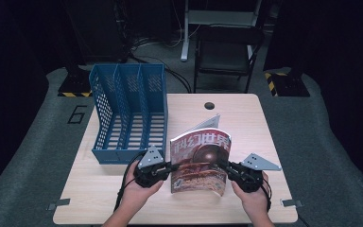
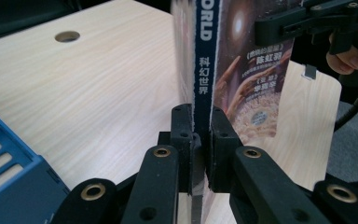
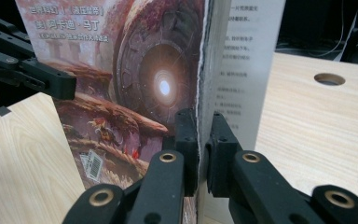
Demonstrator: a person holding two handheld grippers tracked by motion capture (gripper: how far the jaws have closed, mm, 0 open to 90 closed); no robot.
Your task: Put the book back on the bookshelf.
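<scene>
Standing upright on the wooden table (image 1: pixel 123 189), magazine (image 1: pixel 200 163) pinched at spine by left gripper (image 1: pixel 171 166), at page edge by right gripper (image 1: pixel 223 165).

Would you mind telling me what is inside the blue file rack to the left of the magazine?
The blue file rack shows three compartments with slotted floors and nothing in them. Its low front wall hides the very front of each floor, so that strip cannot be checked.

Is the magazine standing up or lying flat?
Standing up. The magazine is upright on the table, pinched at its sides by the left gripper and right gripper.
</scene>
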